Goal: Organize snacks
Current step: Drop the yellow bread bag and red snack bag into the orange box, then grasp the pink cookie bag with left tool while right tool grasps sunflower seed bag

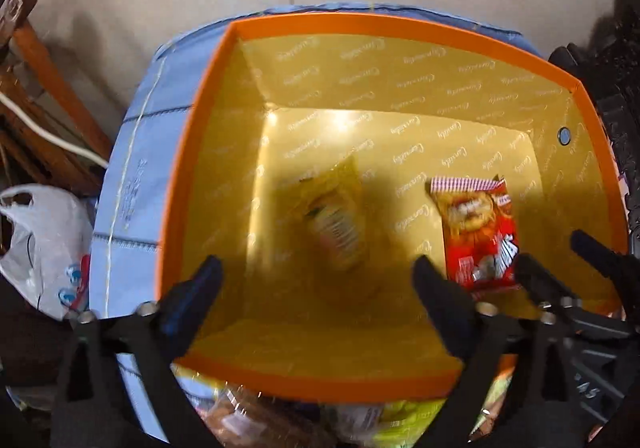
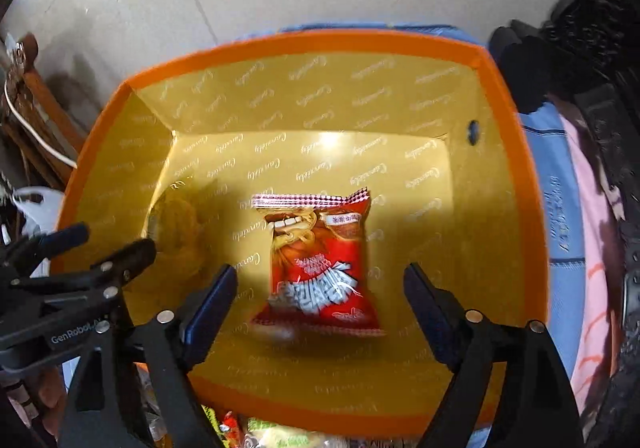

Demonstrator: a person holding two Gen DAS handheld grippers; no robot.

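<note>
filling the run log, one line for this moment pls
left tongs open | right tongs open | yellow packet, red packet in orange box

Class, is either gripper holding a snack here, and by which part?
Nothing is held: left gripper and right gripper are both open above the box.

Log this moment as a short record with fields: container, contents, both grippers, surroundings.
container: orange-rimmed cardboard box with gold lining, open at the top
contents: red snack packet lying flat; blurred yellow snack packet beside it, apart
left gripper: open, above the box, fingers holding nothing
right gripper: open, above the red packet, not touching
surroundings: white plastic bag outside the box; more packets at its near edge
</note>
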